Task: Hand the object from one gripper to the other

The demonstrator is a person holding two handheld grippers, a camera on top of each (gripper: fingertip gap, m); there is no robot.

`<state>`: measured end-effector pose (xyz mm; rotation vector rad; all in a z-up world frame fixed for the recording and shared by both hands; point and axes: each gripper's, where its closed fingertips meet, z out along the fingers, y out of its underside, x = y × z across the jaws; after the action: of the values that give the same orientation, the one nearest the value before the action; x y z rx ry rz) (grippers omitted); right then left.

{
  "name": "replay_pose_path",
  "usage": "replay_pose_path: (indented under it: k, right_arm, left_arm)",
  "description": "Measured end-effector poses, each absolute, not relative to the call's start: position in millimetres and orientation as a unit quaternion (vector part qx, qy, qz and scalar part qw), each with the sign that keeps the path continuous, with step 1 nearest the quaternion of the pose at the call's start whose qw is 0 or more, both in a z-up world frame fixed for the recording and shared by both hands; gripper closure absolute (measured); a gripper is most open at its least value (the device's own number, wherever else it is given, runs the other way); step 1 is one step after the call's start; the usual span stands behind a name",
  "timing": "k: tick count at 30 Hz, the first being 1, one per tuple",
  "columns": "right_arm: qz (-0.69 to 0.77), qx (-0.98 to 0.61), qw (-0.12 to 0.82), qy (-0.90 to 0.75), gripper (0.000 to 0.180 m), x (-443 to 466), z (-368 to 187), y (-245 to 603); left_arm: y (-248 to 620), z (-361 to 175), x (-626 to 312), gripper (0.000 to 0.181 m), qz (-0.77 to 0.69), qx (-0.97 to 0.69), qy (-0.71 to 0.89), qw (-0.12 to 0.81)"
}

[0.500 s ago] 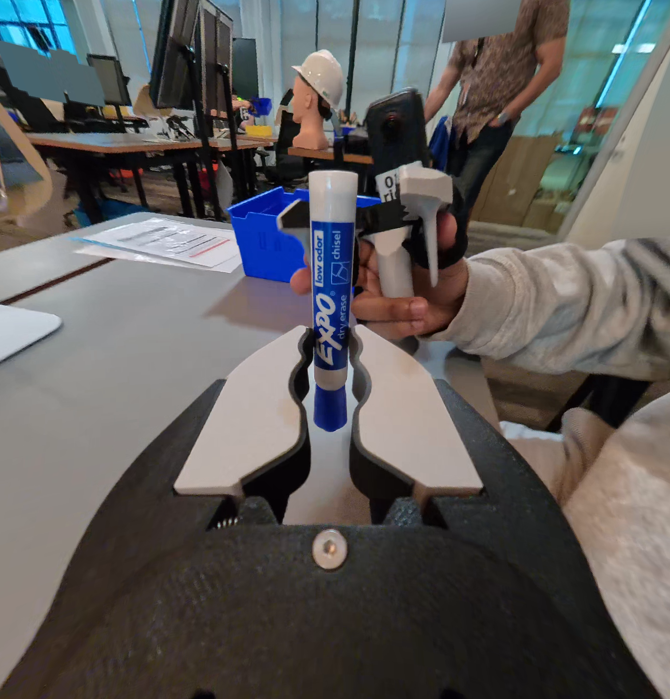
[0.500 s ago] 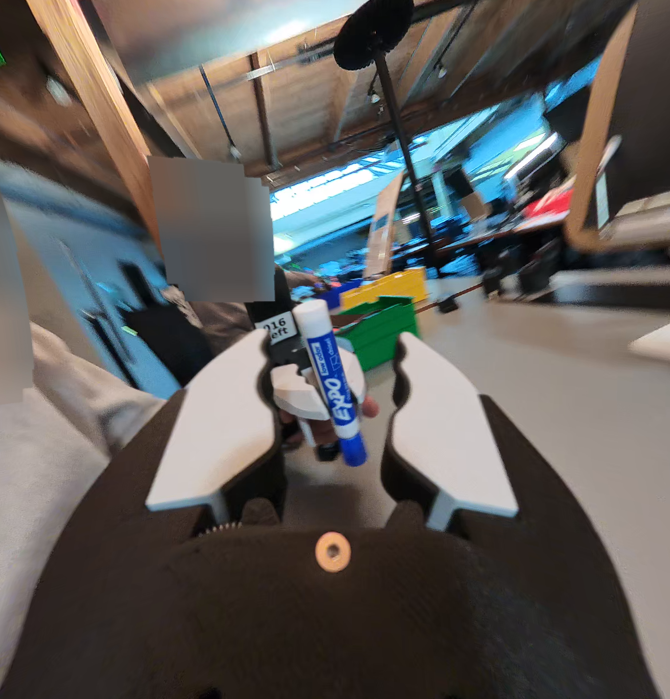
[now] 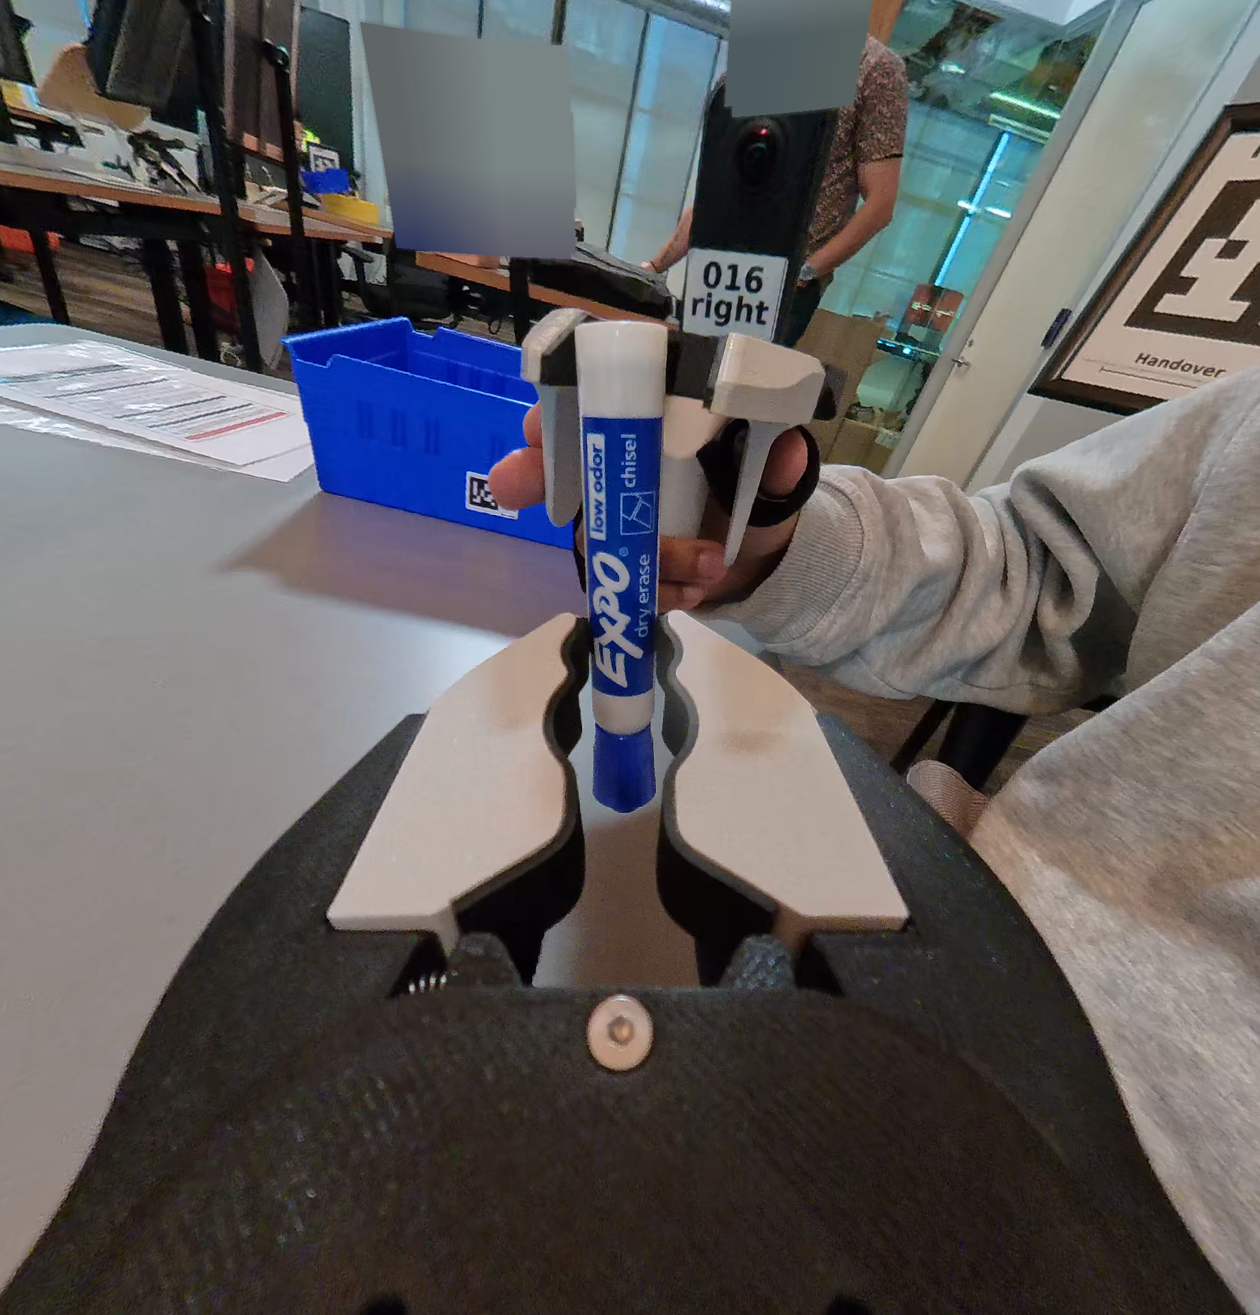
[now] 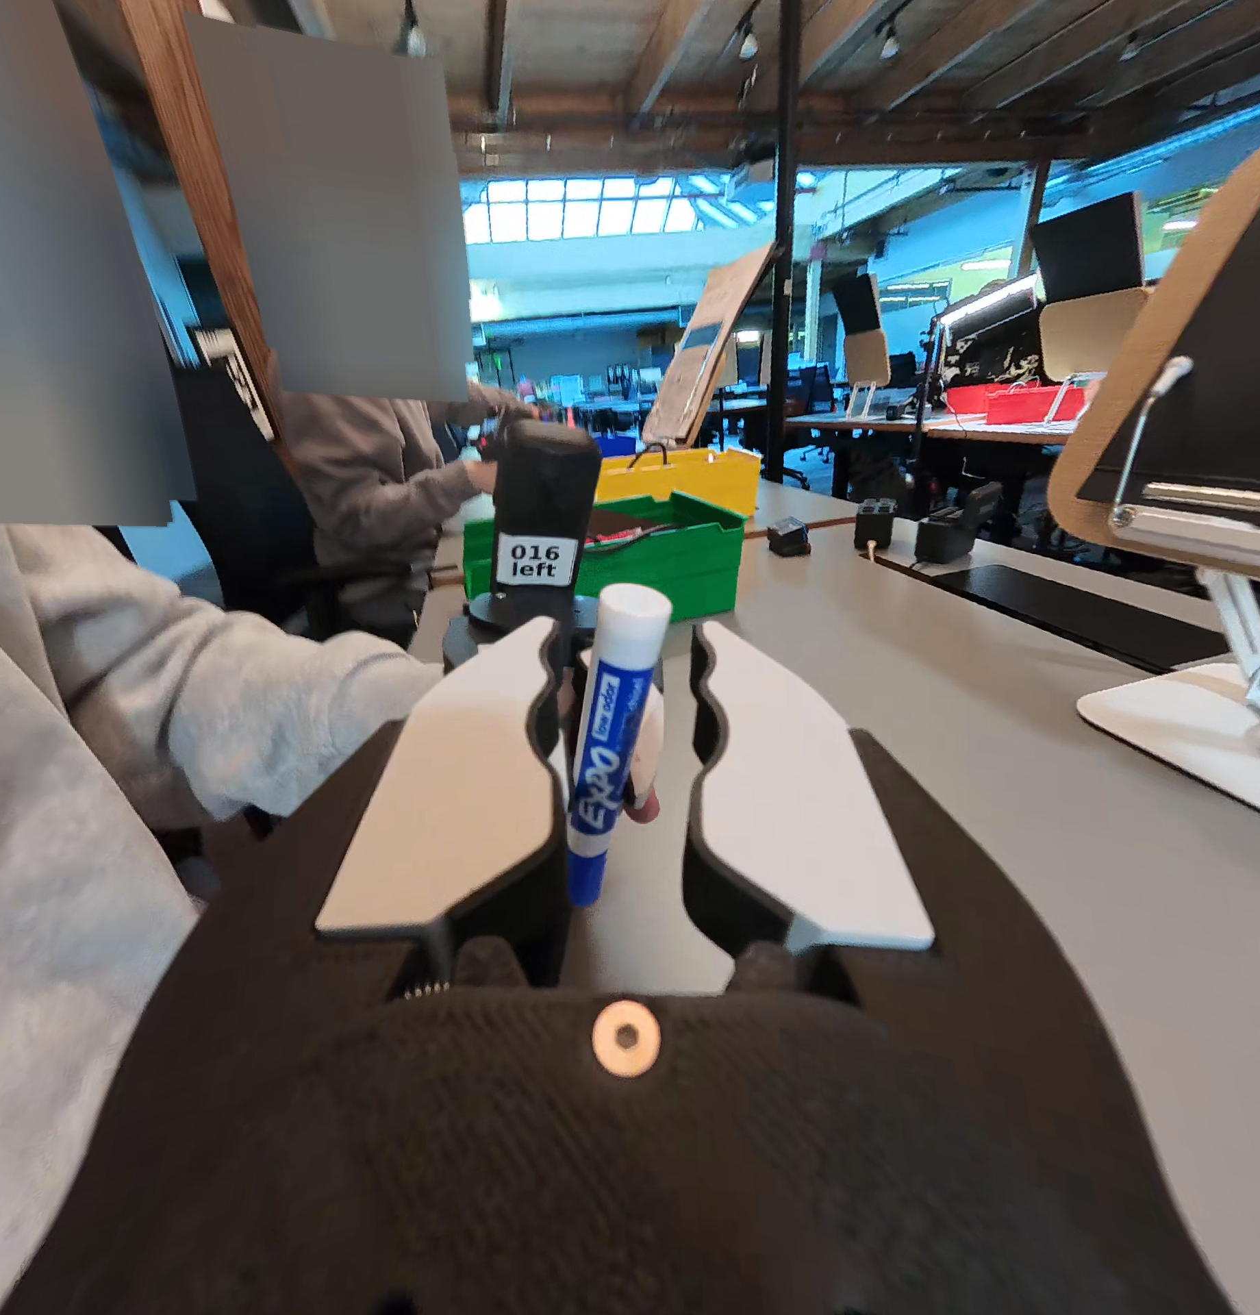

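A blue and white dry-erase marker [image 3: 621, 569] stands upright, white end up and blue cap down. My left gripper [image 3: 621, 626] is shut on its lower body, above the grey table [image 3: 150, 676]. My right gripper [image 3: 652, 455] faces it from beyond, open, with a finger on each side of the marker's upper half. In the right wrist view the marker [image 4: 609, 747] stands between my right gripper's [image 4: 627, 633] open fingers. It is close to the left finger and a gap shows on the right. The left gripper's black housing [image 4: 542, 484] rises behind it.
A blue bin [image 3: 414, 420] and papers [image 3: 136, 405] lie on the table behind the marker. A green bin [image 4: 655, 562] and a yellow bin [image 4: 684, 477] stand farther off. A monitor stand's white base [image 4: 1182, 726] is at the right. People are in the background. My hands' fingertips stand some 6 cm from each other.
My right gripper has levelled out and moved in around the marker, and its fingers have narrowed. My left gripper still holds the marker upright.
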<state>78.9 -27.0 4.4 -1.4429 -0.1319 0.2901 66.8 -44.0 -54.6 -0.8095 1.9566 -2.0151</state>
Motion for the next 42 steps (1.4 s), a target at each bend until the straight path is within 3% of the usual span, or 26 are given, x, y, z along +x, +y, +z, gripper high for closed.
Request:
replay_pose_path:
  k: [5,11,15,18,23,29,32,35,42]
  right_arm:
    - [0.122,-0.663,0.735,-0.072,0.157,72.9,3.3,-25.3]
    - [0.137,-0.663,0.733,-0.064,0.159,72.5,4.7,-25.9]
    - [0.133,-0.664,0.734,-0.057,0.159,76.6,7.1,-27.6]
    - [0.131,-0.662,0.736,-0.052,0.159,79.2,14.9,-30.6]
    - [0.084,-0.665,0.740,-0.061,0.159,86.6,55.6,-48.3]
    - [-0.079,-0.691,0.718,-0.006,0.158,145.7,118.2,-114.8]
    - [-0.196,-0.721,0.661,0.065,0.159,202.5,119.5,-166.7]
    - [-0.295,-0.770,0.541,0.167,0.159,270.3,84.2,-229.4]
    - [-0.298,-0.827,0.313,0.360,0.158,350.5,-30.8,-337.9]
  left_arm:
    - [-49.1,-55.7,63.2,0.161,-0.686,-0.265,0.670,0.100]
    - [-48.2,-53.4,63.0,0.160,-0.695,-0.267,0.661,0.097]
    - [-43.4,-49.5,67.4,0.127,-0.707,-0.282,0.641,0.097]
    - [-39.2,-47.0,70.5,0.115,-0.715,-0.292,0.627,0.104]
    - [-31.9,-47.0,75.3,0.113,-0.719,-0.308,0.613,0.110]
    - [-28.5,-49.9,78.2,0.117,-0.718,-0.320,0.609,0.108]
    - [-29.8,-51.1,78.1,0.119,-0.714,-0.319,0.614,0.110]
    - [-32.5,-53.7,77.8,0.120,-0.707,-0.319,0.621,0.110]
    - [-37.6,-59.7,77.9,0.122,-0.688,-0.315,0.642,0.123]
